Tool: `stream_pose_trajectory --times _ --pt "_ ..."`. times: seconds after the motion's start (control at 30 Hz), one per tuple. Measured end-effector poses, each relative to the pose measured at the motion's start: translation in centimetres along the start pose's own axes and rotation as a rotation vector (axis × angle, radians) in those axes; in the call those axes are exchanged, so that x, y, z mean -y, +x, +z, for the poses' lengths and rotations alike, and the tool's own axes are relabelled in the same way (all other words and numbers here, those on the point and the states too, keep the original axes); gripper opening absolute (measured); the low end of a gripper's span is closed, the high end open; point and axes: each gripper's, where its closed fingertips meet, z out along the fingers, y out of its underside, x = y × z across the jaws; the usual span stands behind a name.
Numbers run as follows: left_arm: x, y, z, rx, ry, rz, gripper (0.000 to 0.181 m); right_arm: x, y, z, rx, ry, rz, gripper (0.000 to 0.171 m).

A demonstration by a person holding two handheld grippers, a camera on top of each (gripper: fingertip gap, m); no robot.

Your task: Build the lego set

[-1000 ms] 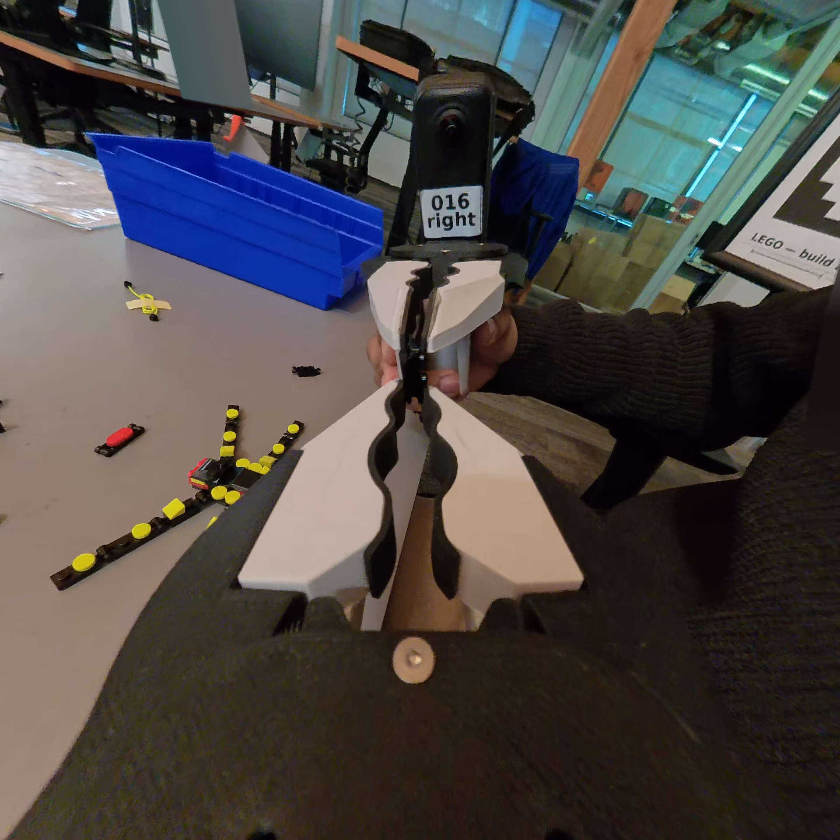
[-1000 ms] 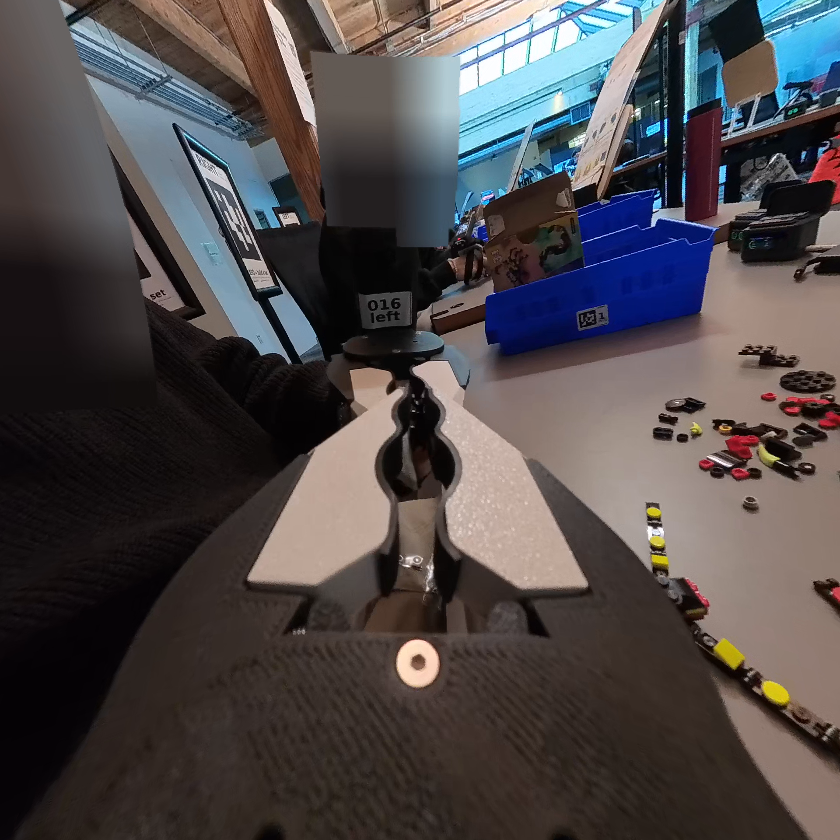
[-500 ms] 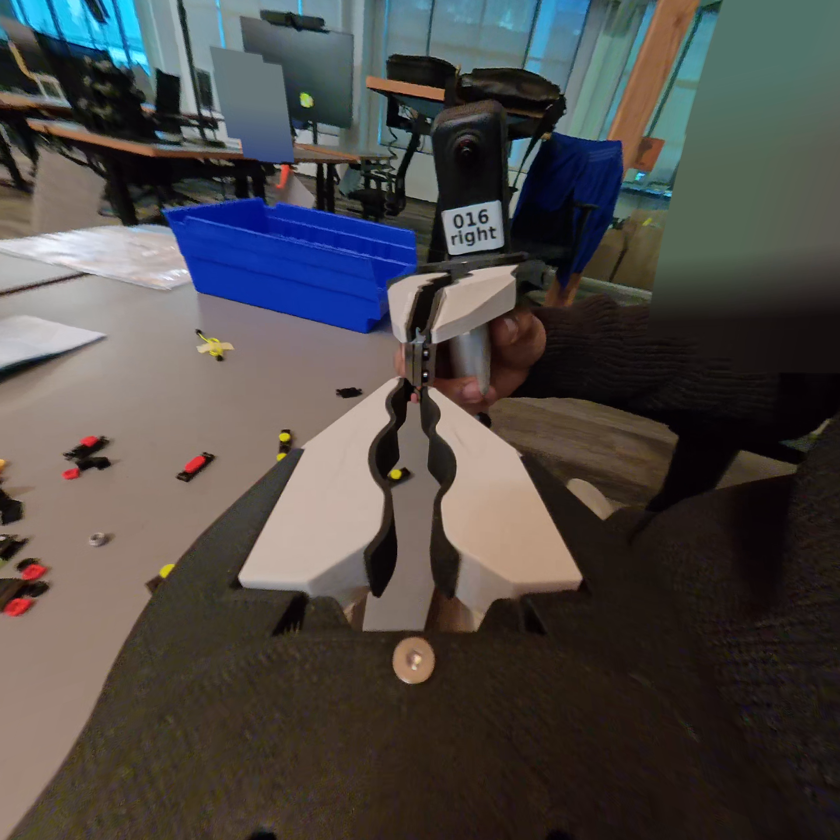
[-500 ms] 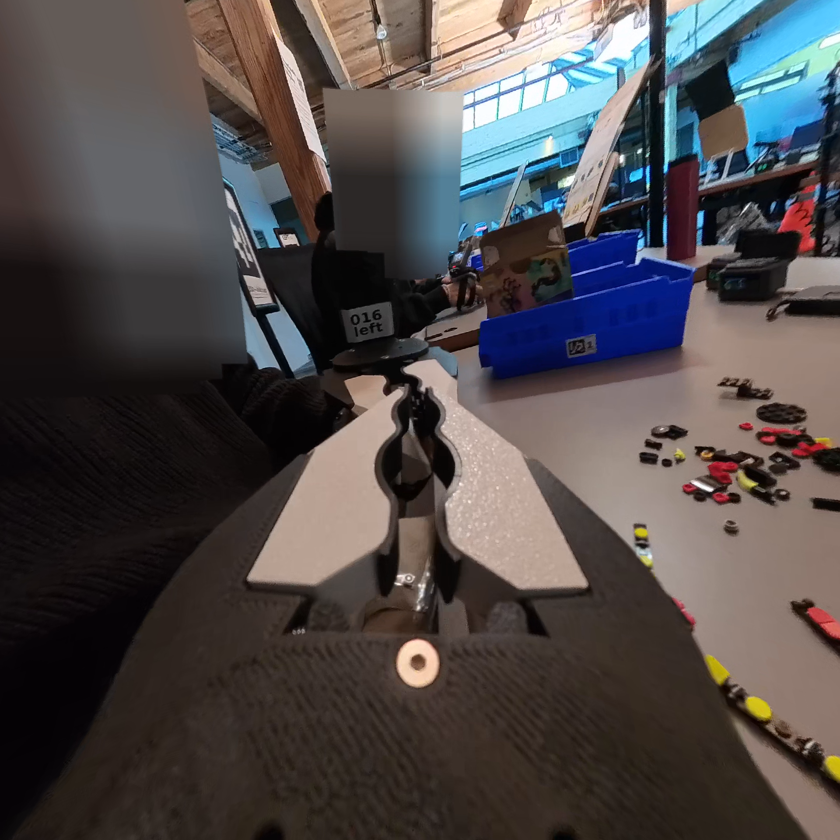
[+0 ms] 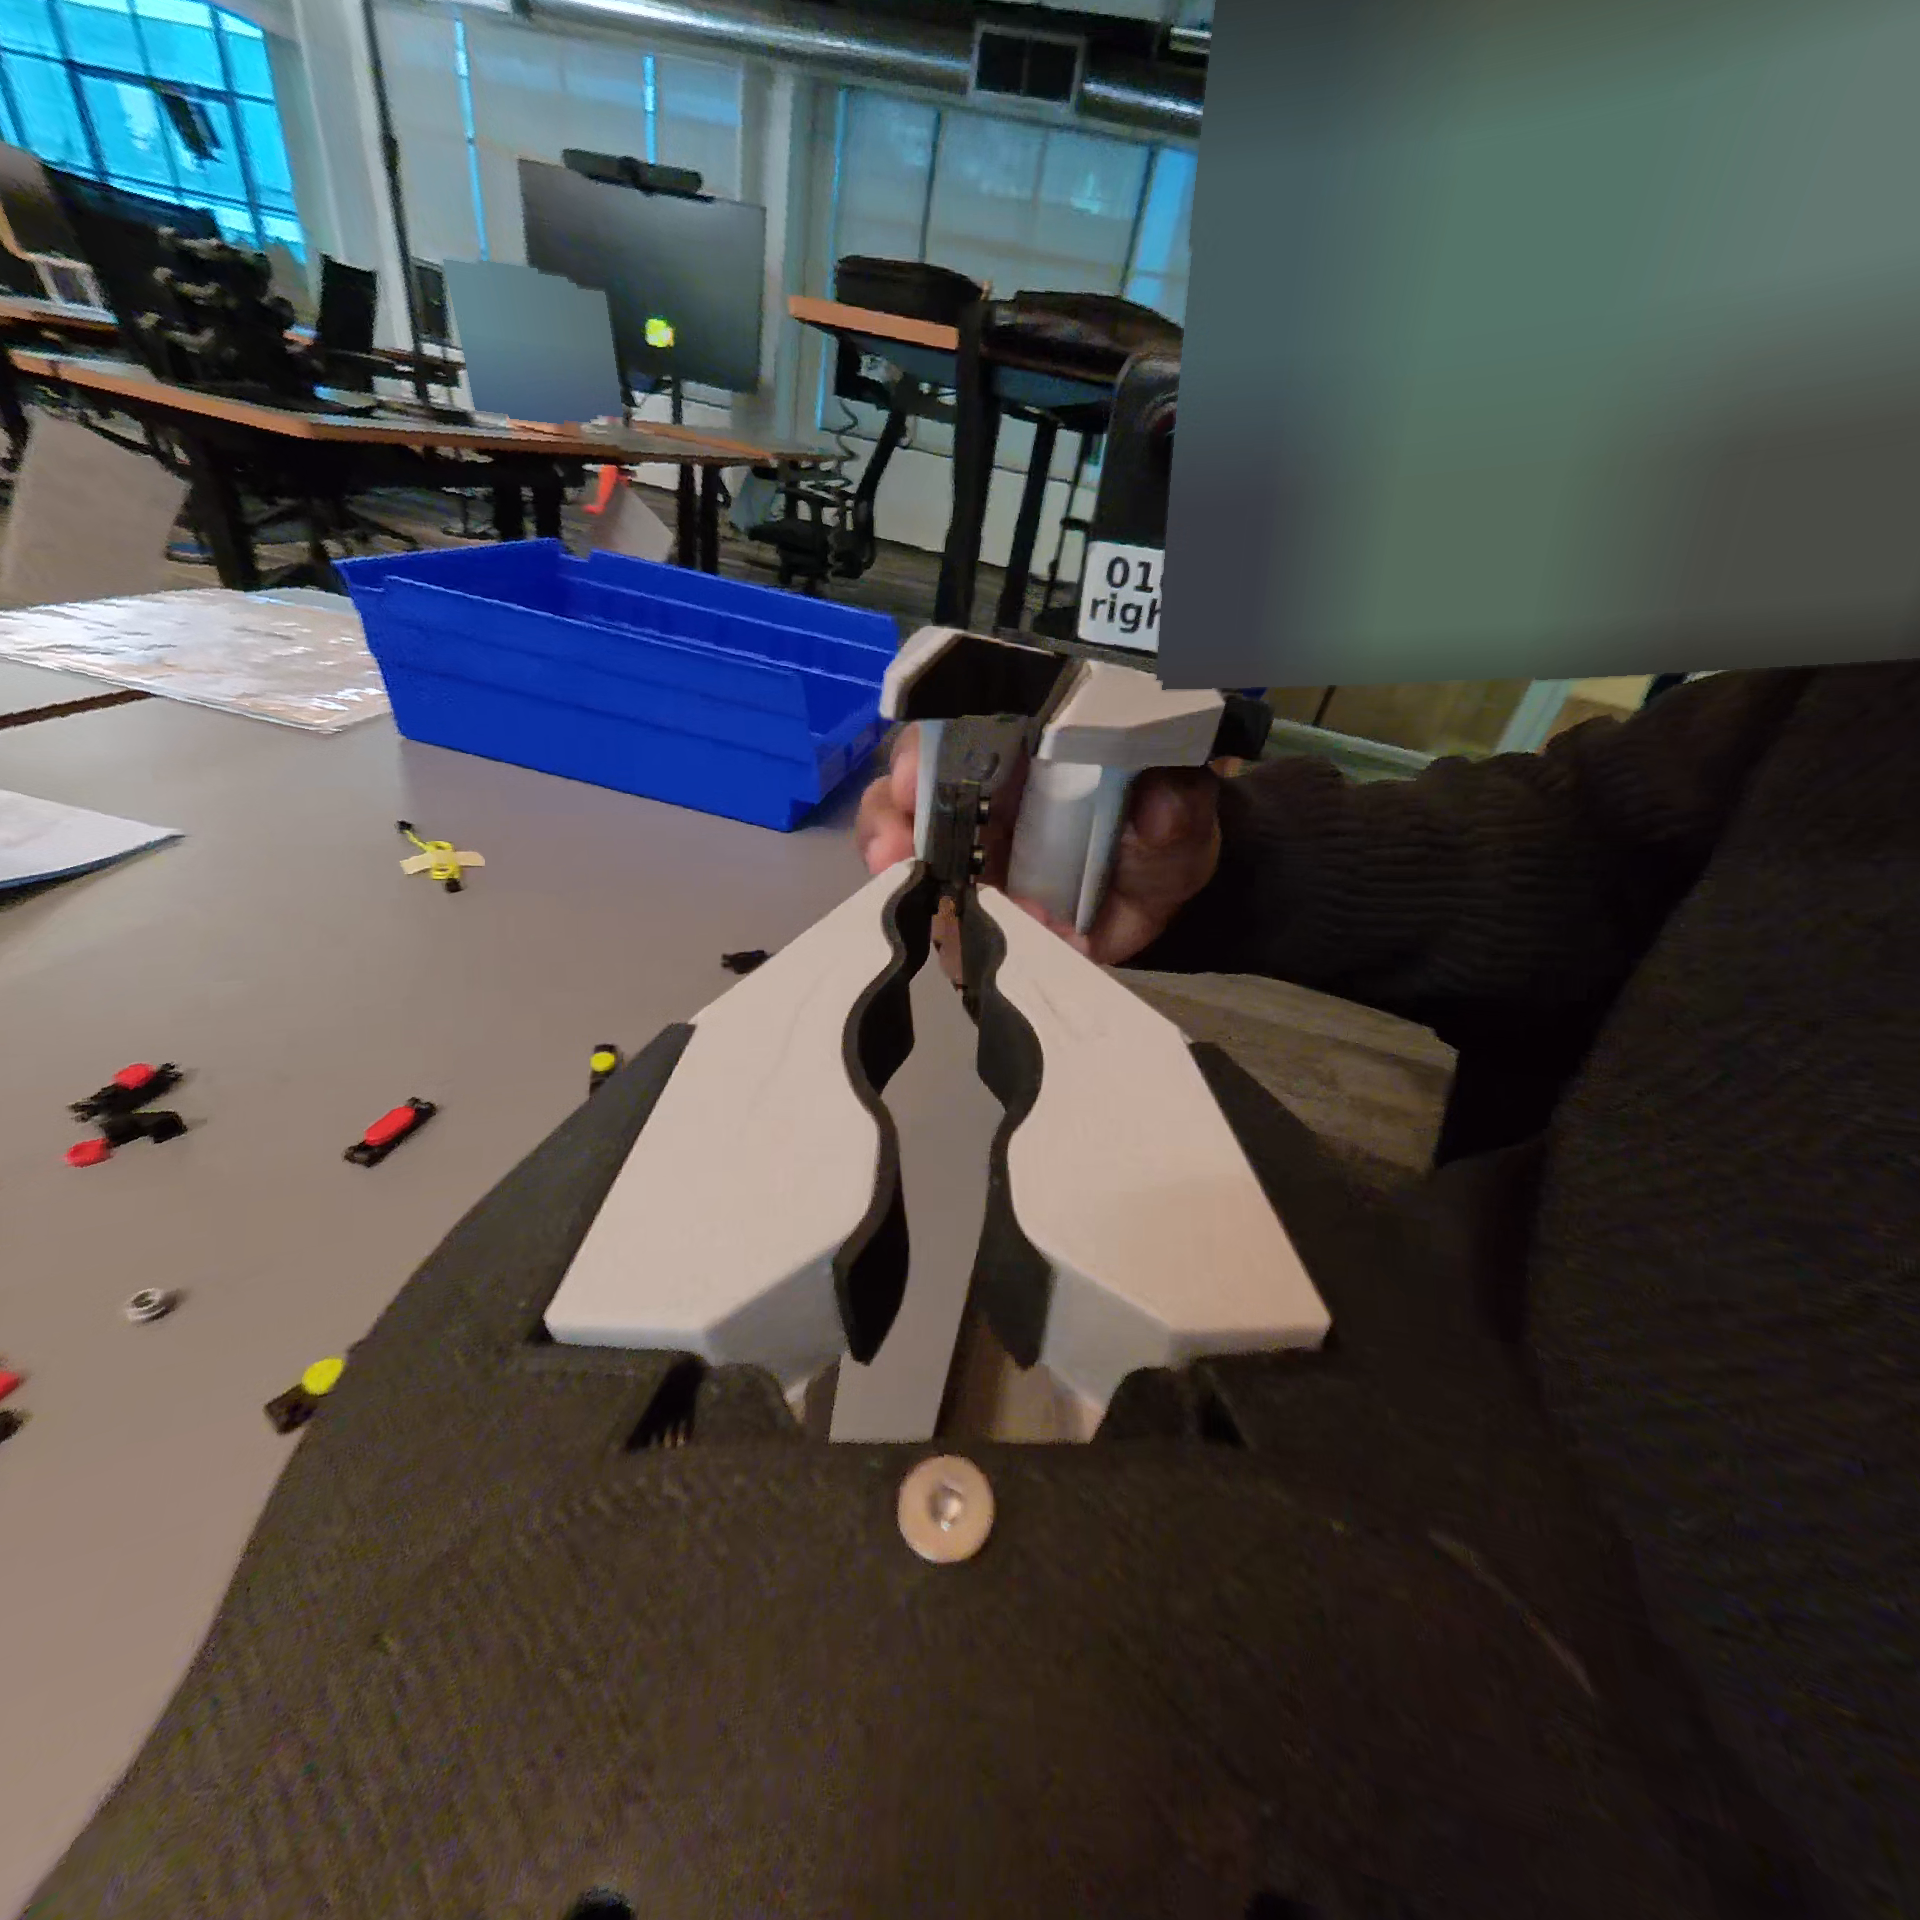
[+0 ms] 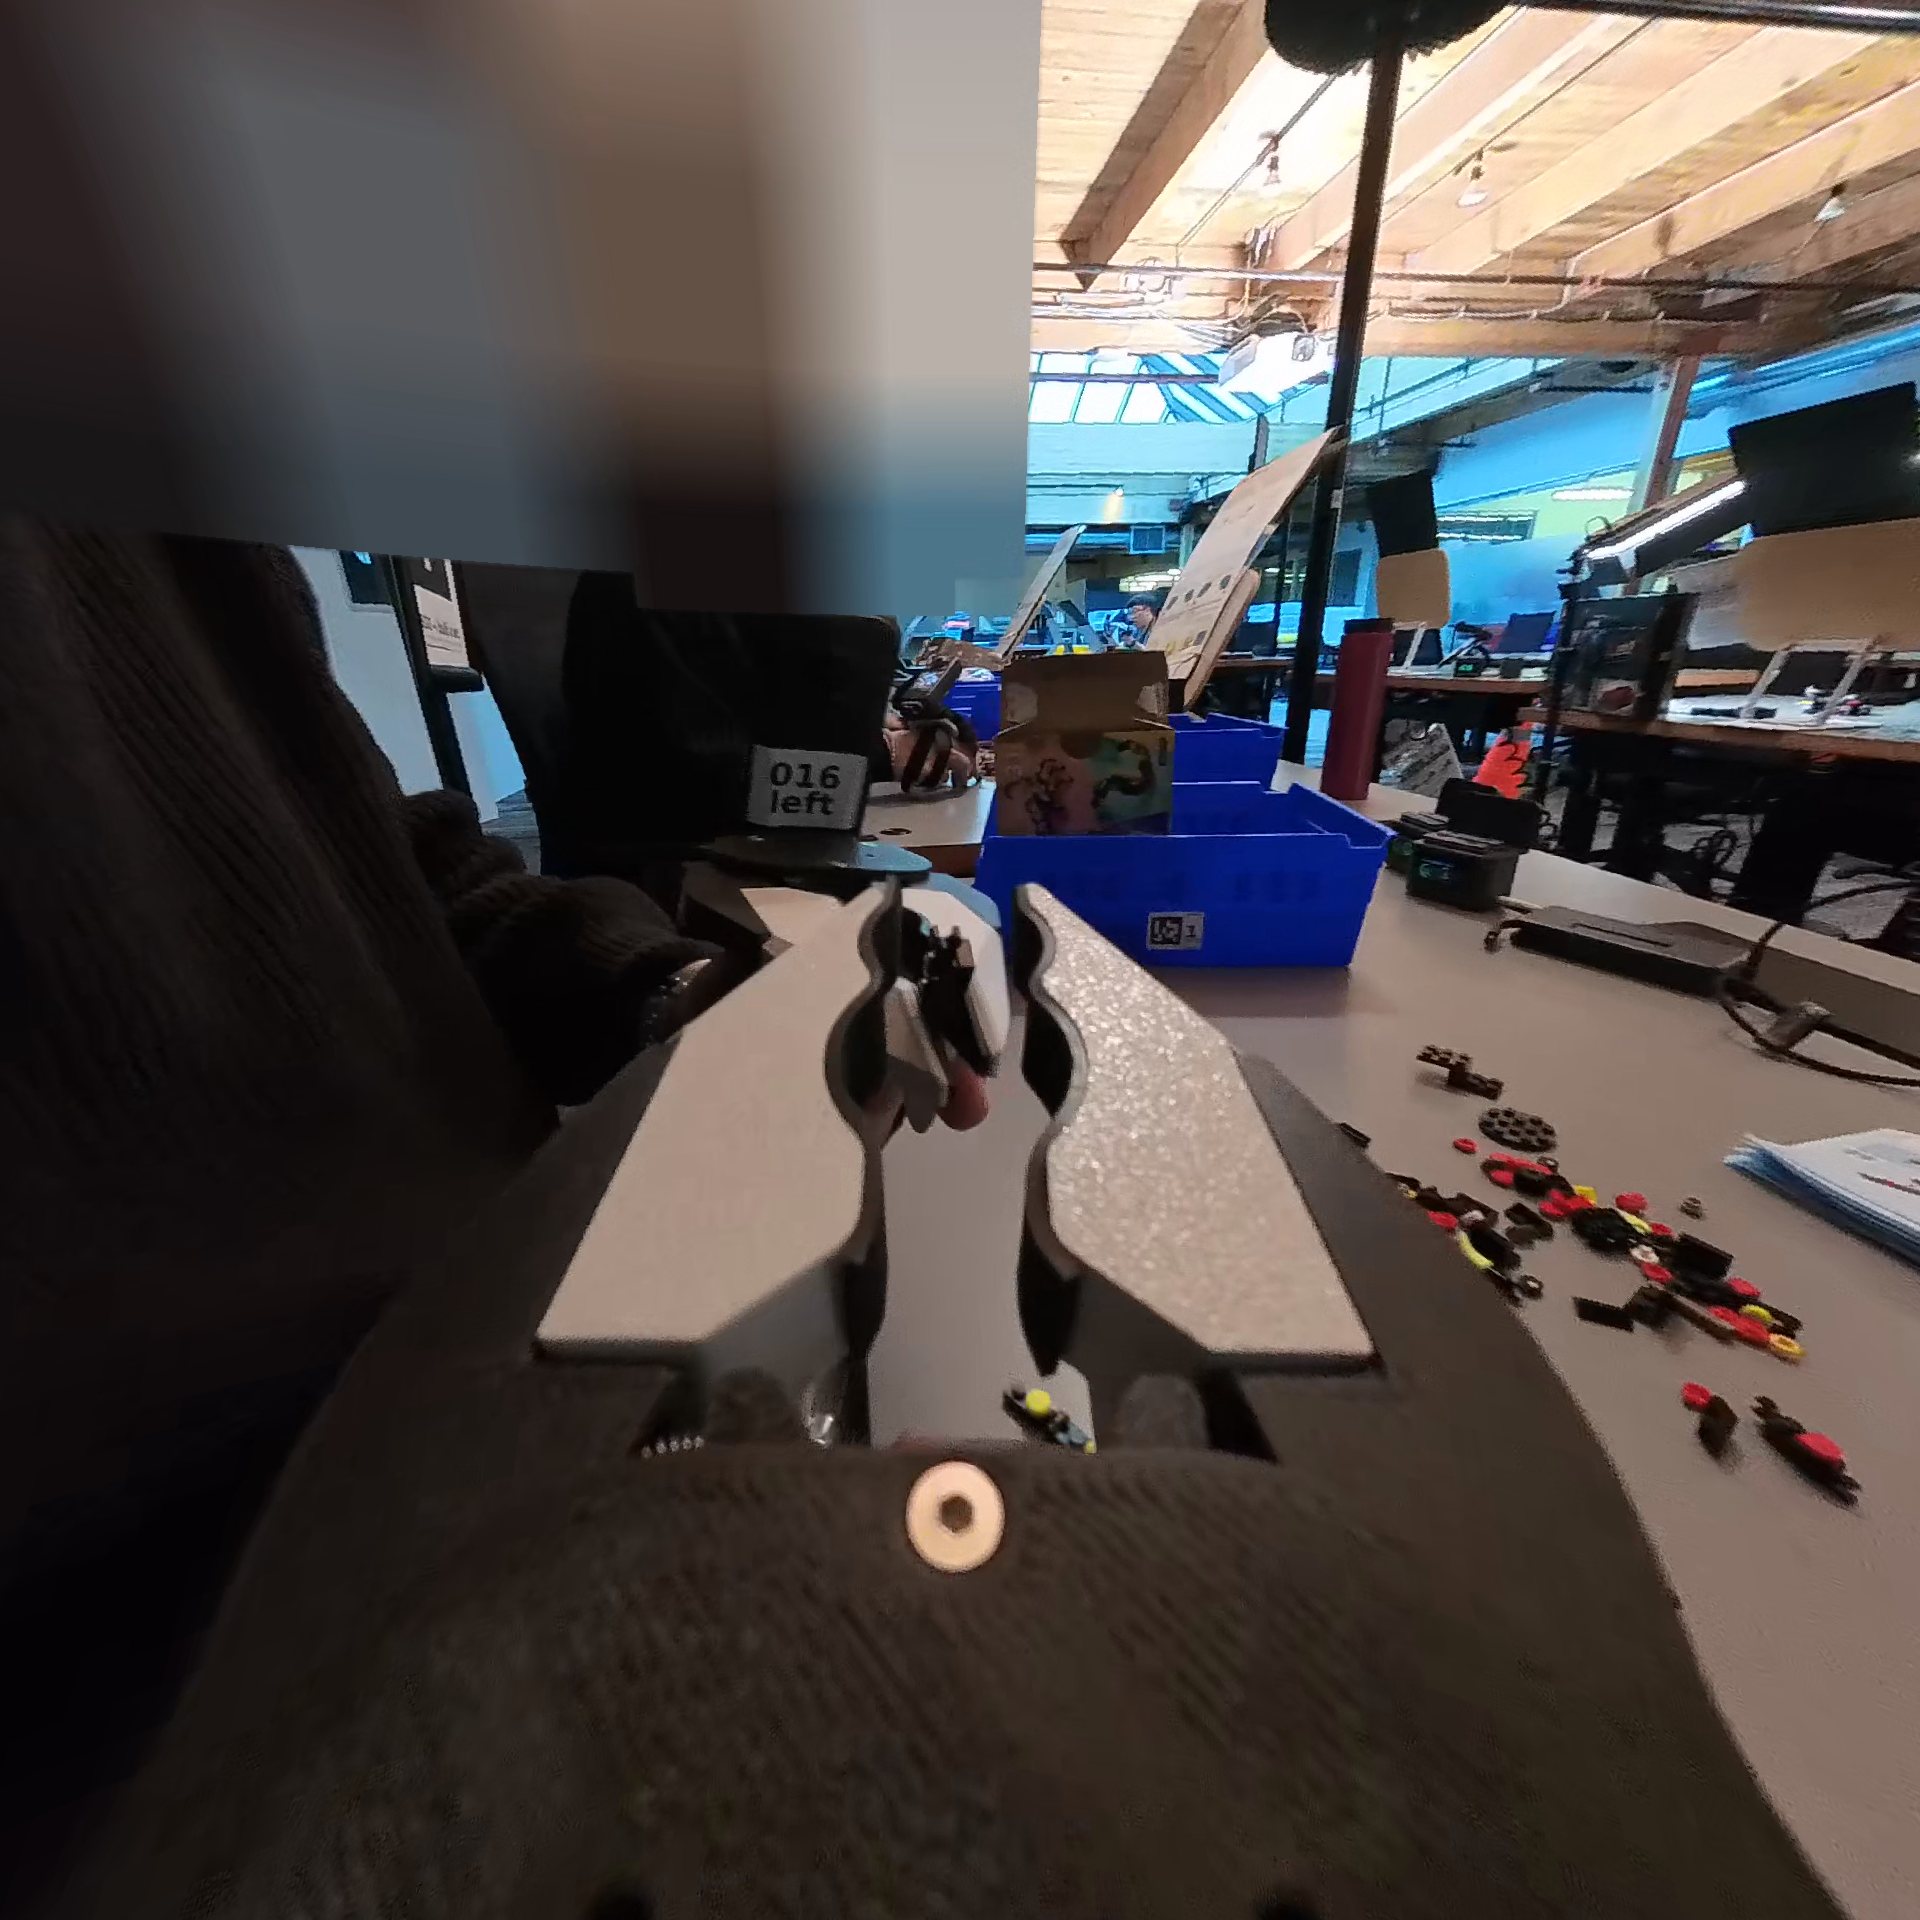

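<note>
My left gripper [image 5: 943, 906] is shut on a small black lego piece [image 5: 958, 821] that sticks up out of its tips, held in the air above the table edge. My right gripper [image 6: 956, 914] is open, its fingers spread to either side of that piece [image 6: 940, 966] without touching it. In the left wrist view the right gripper [image 5: 1023, 701] faces me with its jaws apart, held by a hand. Loose red, black and yellow lego parts [image 6: 1621, 1236] lie on the grey table [image 6: 1507, 1018]. A black strip with a yellow stud [image 6: 1044, 1408] lies under the right gripper.
A blue bin [image 5: 623, 665] stands at the back of the table; another blue bin [image 6: 1174, 883] holds a cardboard box [image 6: 1086, 748]. A booklet [image 6: 1849, 1174] lies at the right edge. Red and black parts [image 5: 390, 1117] and a yellow stud piece [image 5: 312, 1382] lie to the left. A dark knit sleeve [image 5: 1455, 883] fills the right. Only a small space, under 4 cm, lies between the two pairs of fingers.
My right gripper has opened and let go of the black piece, which stays in the left gripper. Both views have tilted up and swung across the table.
</note>
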Motion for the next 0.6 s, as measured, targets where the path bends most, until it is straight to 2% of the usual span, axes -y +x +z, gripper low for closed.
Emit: stream_pose_trajectory --times 0.17,0.33,0.6 --pt "0.2 0.2 -0.1 -0.049 0.014 -0.053 0.002 -0.7 -0.6 0.5 0.026 -0.03 0.003 0.016" --pt "-0.2 0.3 0.0 -0.068 -0.004 -0.077 0.002 -1.0 -0.1 0.4 0.0 -0.04 0.001 0.004" --pt "-0.2 0.2 0.1 -0.119 -0.007 -0.178 0.002 -1.1 0.0 0.5 0.018 -0.046 0.029 0.003"
